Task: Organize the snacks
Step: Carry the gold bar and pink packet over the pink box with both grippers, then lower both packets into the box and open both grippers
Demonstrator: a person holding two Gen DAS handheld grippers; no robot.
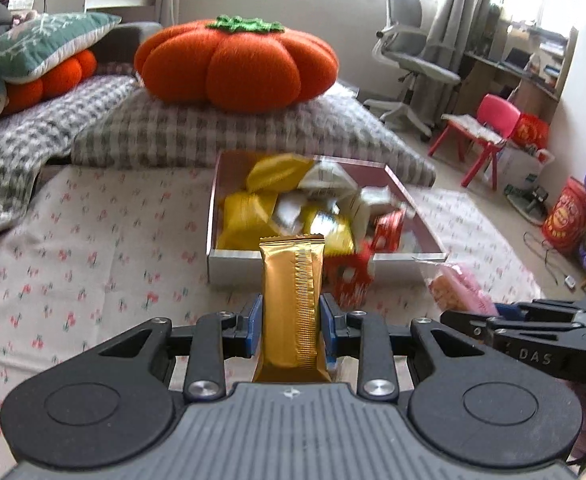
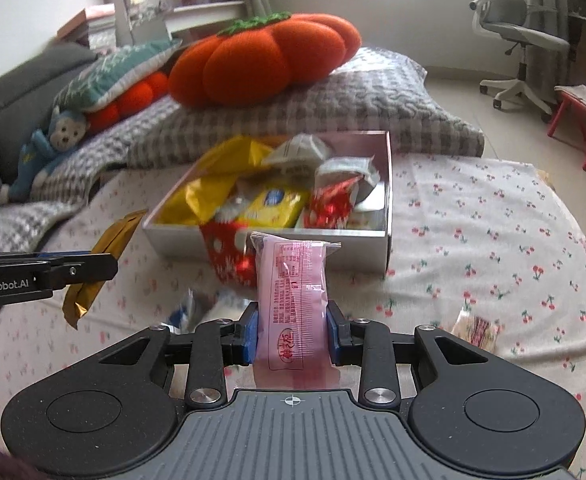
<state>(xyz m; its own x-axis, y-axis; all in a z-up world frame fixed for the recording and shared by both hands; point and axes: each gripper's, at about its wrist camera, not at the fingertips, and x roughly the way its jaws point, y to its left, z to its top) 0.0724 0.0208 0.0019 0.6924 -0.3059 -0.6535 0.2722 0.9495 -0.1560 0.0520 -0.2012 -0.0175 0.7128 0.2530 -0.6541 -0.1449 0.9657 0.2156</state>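
- The left gripper (image 1: 291, 322) has its jaws closed narrowly on a gold bar (image 1: 293, 300), a blue pad pressing each long side.
- The gold bar stands lengthwise between the jaws, its crimped top end reaching past them toward the box (image 1: 229, 266); its lower end runs back under the gripper body.
- The right gripper (image 2: 292, 334) has its jaws closed just as narrowly on a pink packet (image 2: 291, 300), pads against both sides.
- The pink packet lies lengthwise between the jaws, its printed face up and its sealed end sticking out ahead toward the box.
- The box sits open on a cherry-print sheet (image 2: 473, 240) on the bed, just ahead of both grippers, heaped with yellow, white and red snacks.
- A red packet (image 2: 229, 256) hangs over the box's near wall onto the sheet.
- Another small packet (image 2: 477, 330) lies on the sheet to the right of the right gripper, apart from the box.
- Behind the box, an orange pumpkin cushion (image 1: 237, 64) rests on a grey checked pillow (image 1: 197, 132).
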